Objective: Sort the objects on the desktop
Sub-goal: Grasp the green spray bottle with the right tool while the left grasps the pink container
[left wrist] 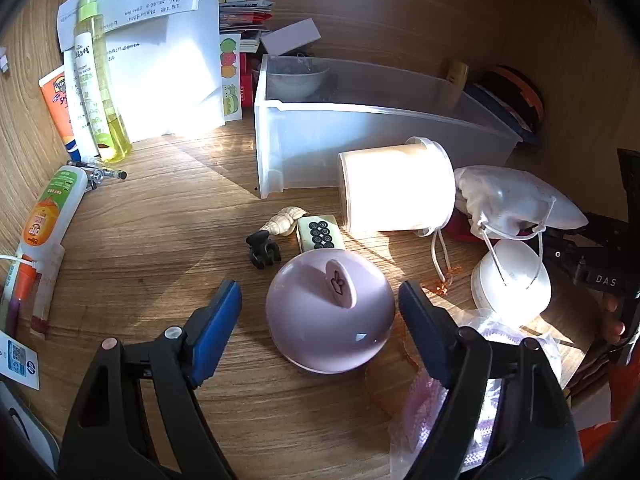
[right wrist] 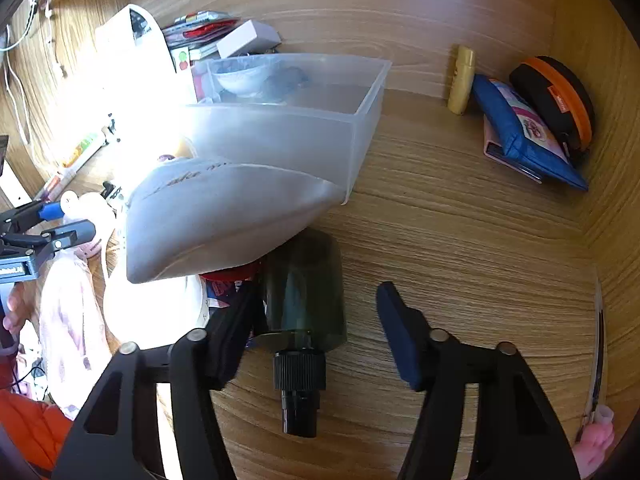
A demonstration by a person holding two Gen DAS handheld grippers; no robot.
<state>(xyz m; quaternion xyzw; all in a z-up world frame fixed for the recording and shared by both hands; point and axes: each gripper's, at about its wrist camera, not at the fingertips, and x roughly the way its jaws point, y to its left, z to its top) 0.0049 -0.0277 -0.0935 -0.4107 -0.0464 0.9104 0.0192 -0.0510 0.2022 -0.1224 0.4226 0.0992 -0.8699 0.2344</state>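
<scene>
The left gripper (left wrist: 320, 312) stands wide, its blue pads on either side of a rounded lilac plastic dome with a flat heart-shaped tab on top (left wrist: 330, 312), not yet pressing it; the dome rests on the wooden desk (left wrist: 160, 220), just in front of a small black claw clip (left wrist: 262, 248), a pale spiral seashell (left wrist: 284, 220) and a cream mahjong tile (left wrist: 320, 233). The right gripper (right wrist: 316, 320) is also apart, holding nothing, with a dark green translucent bottle with a black ribbed cap (right wrist: 302, 304) lying on its side between the fingers, close against the left one. A frosted plastic storage bin (right wrist: 352, 128) sits behind, probably the sorting destination. To take the dome well, the left pads should likely close low on its widest part, since the smooth curved shell could squirt upward out of a high pinch. For the bottle, centring the fingers over the body rather than the narrow cap would give a steadier hold, keeping clear of the grey drawstring pouch (right wrist: 224, 216) overhanging it.
</scene>
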